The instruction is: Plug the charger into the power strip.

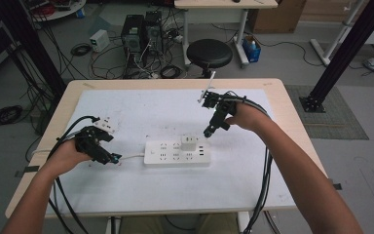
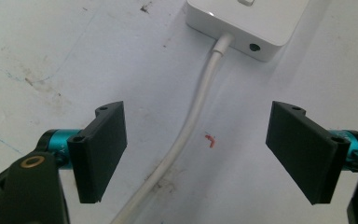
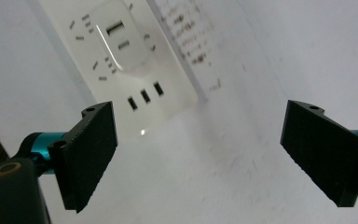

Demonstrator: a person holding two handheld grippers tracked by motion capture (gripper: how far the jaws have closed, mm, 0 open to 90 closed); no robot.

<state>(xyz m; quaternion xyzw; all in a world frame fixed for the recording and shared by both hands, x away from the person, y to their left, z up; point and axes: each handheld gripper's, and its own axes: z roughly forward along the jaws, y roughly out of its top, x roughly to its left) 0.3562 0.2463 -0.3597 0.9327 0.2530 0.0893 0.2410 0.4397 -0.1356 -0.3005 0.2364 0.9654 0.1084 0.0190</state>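
A white power strip (image 1: 175,153) lies mid-table on the white mat, with a white charger block (image 1: 189,143) plugged into its upper right sockets. The strip (image 3: 121,60) and its charger (image 3: 121,42) lie ahead of my right gripper (image 3: 205,156), whose jaws stand open with nothing between them; that gripper (image 1: 210,130) hangs above and right of the charger. My left gripper (image 1: 111,158) rests low at the strip's left end, open, its jaws either side of the strip's white cable (image 2: 186,135) without touching it.
A small red mark (image 2: 209,140) shows on the mat beside the cable. The white mat (image 1: 126,112) covers most of the wooden table (image 1: 73,90). Behind the table stand a black stool (image 1: 209,52), computer towers (image 1: 141,31) and tangled cables on the floor.
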